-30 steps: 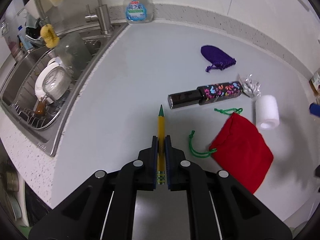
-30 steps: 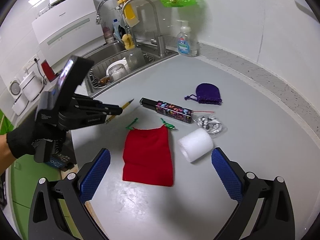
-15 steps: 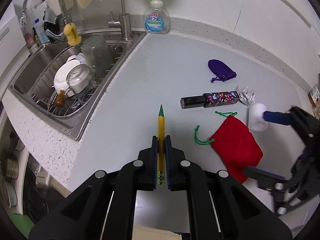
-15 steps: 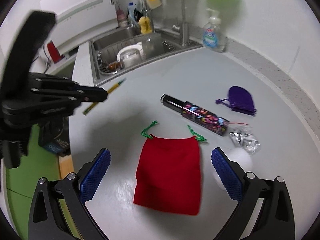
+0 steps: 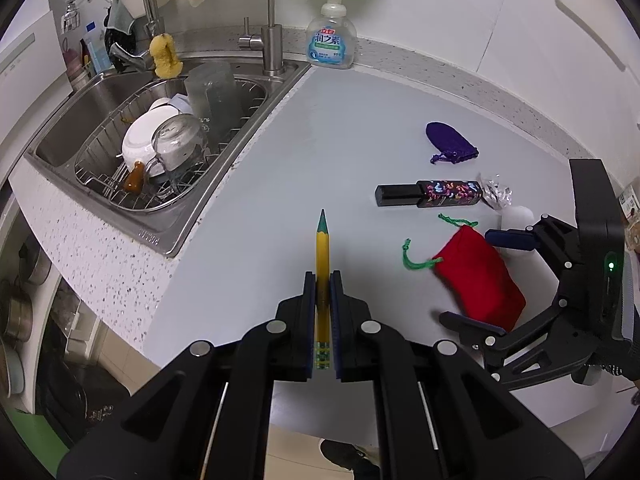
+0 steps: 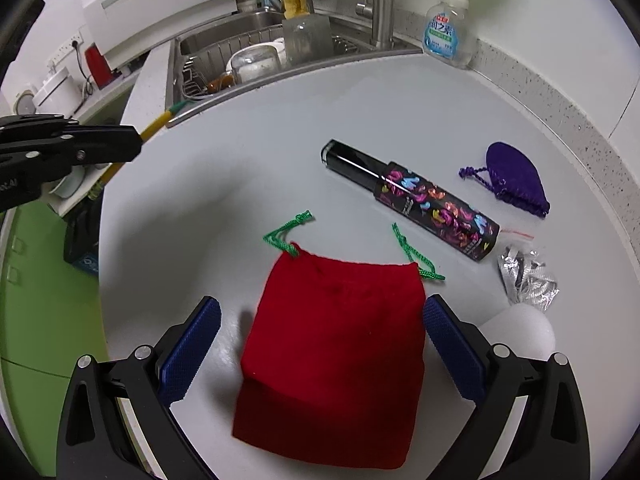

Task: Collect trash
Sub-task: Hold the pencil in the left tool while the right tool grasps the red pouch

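My left gripper (image 5: pixel 322 280) is shut on a yellow pencil (image 5: pixel 322 248) with a green tip and holds it above the grey counter's front left edge. It also shows in the right wrist view (image 6: pixel 136 142), with the pencil (image 6: pixel 158 122) sticking out. My right gripper (image 6: pixel 320 320) is open, its blue pads either side of a red drawstring pouch (image 6: pixel 332 352) lying flat on the counter. The pouch (image 5: pixel 476 276) and right gripper (image 5: pixel 476 276) show at the right of the left wrist view. A crumpled silver wrapper (image 6: pixel 528 280) and a white roll (image 6: pixel 520 330) lie right of the pouch.
A black tube with a colourful pattern (image 6: pixel 412 200) and a purple pouch (image 6: pixel 516 178) lie further back. A sink (image 5: pixel 48 152) with a dish rack of dishes is at the left, with a soap bottle (image 5: pixel 331 40) behind it. The counter edge (image 5: pixel 132 280) drops off at the left.
My right gripper has moved forward and down onto the red pouch, which now lies between its open fingers. My left gripper has drawn back and up with the pencil.
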A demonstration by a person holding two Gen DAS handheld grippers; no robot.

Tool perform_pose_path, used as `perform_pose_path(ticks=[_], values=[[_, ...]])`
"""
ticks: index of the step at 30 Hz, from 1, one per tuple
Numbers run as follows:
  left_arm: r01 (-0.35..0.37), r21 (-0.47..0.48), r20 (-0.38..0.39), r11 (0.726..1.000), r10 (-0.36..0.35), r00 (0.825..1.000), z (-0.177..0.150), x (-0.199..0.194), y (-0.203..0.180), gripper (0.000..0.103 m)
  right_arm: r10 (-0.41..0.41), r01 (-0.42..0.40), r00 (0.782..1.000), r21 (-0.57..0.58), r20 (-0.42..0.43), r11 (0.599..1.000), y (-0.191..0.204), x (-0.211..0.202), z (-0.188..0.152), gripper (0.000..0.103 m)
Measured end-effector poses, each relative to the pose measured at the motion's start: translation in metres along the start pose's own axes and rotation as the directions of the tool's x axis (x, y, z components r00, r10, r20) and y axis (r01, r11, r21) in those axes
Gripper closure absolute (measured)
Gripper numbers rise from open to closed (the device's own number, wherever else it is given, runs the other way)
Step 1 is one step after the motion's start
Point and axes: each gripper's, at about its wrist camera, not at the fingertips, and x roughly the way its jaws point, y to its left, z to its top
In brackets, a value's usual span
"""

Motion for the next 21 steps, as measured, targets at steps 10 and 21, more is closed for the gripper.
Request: perform_pose_path(ticks=[10,21], values=[[0.008,-0.006,0.002,1.000,-0.008,1.000,-0.004,-0.001,-0.004,0.097,-0.010,0.010,1.000,0.015,0.004,1.000,-0.007,-0.007,-0.008,0.066],[0.006,-0.020,0.030,1.000,-0.006,1.000,-0.015,-0.018,-0.011,0.097,0.009,-0.010,0.998,0.011,0.068,1.000,0.001,-0.038,-0.007,0.099]])
